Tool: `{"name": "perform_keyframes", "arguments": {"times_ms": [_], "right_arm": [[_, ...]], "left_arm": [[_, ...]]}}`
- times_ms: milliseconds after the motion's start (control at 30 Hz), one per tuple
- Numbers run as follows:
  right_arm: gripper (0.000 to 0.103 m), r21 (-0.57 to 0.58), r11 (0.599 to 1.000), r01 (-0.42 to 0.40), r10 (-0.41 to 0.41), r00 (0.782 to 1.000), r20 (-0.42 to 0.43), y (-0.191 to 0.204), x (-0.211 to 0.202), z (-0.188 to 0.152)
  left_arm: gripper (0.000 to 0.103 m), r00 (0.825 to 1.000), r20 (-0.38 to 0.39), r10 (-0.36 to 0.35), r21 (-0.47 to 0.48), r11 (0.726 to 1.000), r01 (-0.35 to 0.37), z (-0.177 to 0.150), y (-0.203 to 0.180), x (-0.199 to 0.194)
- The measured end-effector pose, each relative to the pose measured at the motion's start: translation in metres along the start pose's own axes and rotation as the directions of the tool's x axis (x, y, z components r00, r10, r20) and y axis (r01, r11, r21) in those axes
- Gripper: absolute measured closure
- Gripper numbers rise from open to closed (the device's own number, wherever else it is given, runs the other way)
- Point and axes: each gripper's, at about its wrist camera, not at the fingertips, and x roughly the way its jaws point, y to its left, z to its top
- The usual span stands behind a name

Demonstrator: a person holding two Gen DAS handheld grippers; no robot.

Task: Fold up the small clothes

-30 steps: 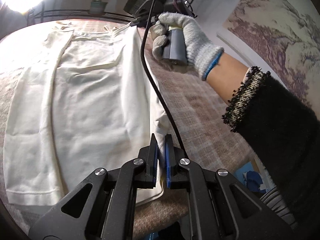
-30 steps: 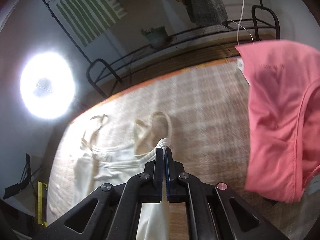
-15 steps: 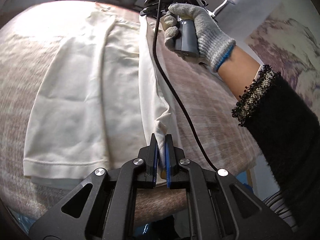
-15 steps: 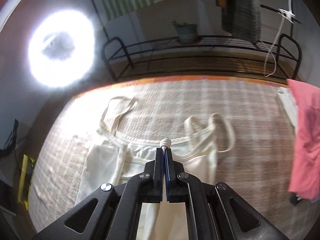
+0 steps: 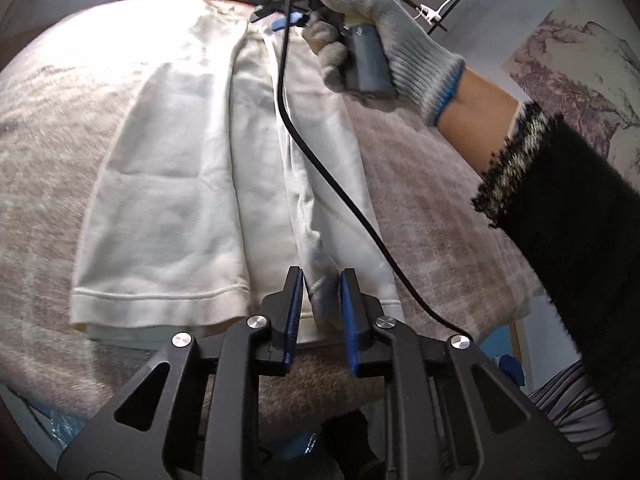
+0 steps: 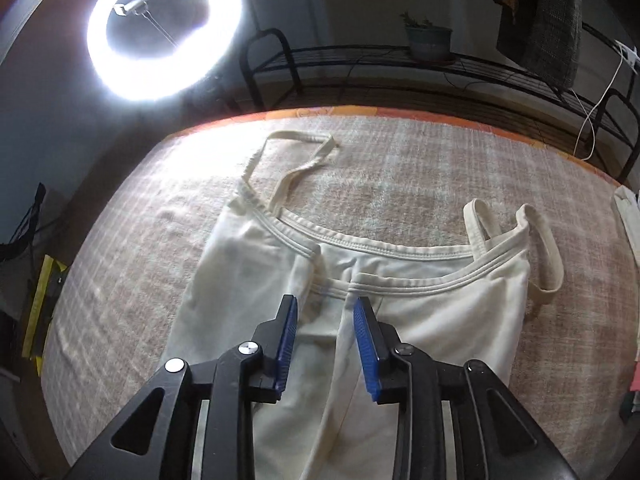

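Observation:
A cream strappy top point(image 5: 176, 200) lies flat on the plaid-covered table point(image 5: 432, 208), both long sides folded toward the middle. My left gripper point(image 5: 320, 284) is open at the hem end, with a raised fabric ridge point(image 5: 320, 280) between the jaws. My right gripper point(image 6: 326, 312) is open at the neckline end, over the folded edge point(image 6: 340, 288). The top point(image 6: 432, 312) spreads to its right, one strap point(image 6: 296, 160) beyond and another strap point(image 6: 540, 256) at the right. In the left wrist view the gloved right hand point(image 5: 380, 40) holds that gripper at the far end.
A black cable point(image 5: 320, 152) hangs from the right gripper across the top. A ring light point(image 6: 164, 28) and a black metal rack point(image 6: 440, 68) with a potted plant point(image 6: 428, 40) stand beyond the table's far edge. White and pink items point(image 6: 632, 224) lie at the right edge.
Both grippers carried the top's right side over toward the middle, laid it down, and opened, releasing the cloth.

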Motion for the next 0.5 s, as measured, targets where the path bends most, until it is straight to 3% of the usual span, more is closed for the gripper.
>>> {"name": "perform_keyframes", "arguments": {"times_ms": [233, 400, 500], "right_arm": [[0.067, 0.004, 0.999, -0.044, 0.043, 0.995, 0.09, 0.008, -0.069, -0.009], [0.067, 0.037, 0.995, -0.089, 0.082, 0.985, 0.153, 0.013, -0.122, -0.021], [0.067, 0.015, 0.998, -0.069, 0.065, 0.982, 0.179, 0.02, -0.151, -0.035]], "left_arm": [[0.077, 0.995, 0.097, 0.019, 0.042, 0.999, -0.023, 0.0, 0.002, -0.041], [0.077, 0.993, 0.11, 0.053, 0.036, 0.998, -0.057, -0.004, 0.012, -0.056], [0.077, 0.991, 0.116, 0.073, 0.032, 0.997, -0.077, -0.006, 0.02, -0.064]]}}
